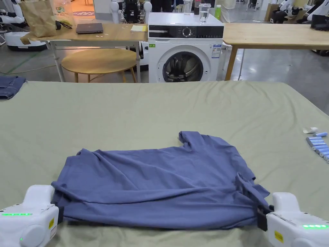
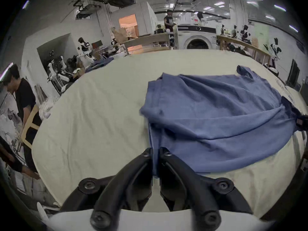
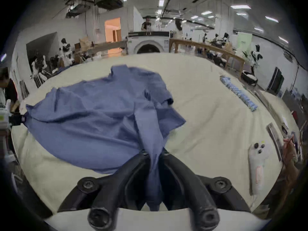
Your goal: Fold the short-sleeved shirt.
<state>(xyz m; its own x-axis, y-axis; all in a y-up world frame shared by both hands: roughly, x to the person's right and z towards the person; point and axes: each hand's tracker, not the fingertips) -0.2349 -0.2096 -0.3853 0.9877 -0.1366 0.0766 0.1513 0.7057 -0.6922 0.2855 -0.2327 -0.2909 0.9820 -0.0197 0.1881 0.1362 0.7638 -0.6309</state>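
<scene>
No legible text anywhere. Washing machine [image 1: 185, 48] has a green sticker top left & a label by the door, too small to read. Yellow stickers on the left gripper [image 1: 59, 214] & right gripper [image 1: 262, 218] housings, print unreadable. Paper bag [image 1: 38, 16] logo blurred.

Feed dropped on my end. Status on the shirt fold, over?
Left gripper and right gripper both clamped on blue shirt, near corners. Shirt spread on green table cover. Nothing in the way.

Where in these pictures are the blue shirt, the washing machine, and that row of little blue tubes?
blue shirt [image 1: 154, 180], head view, middle of its spread cloth.
washing machine [image 1: 185, 48], head view, white front above its round door.
row of little blue tubes [image 3: 238, 91], right gripper view, middle of the row.
</scene>
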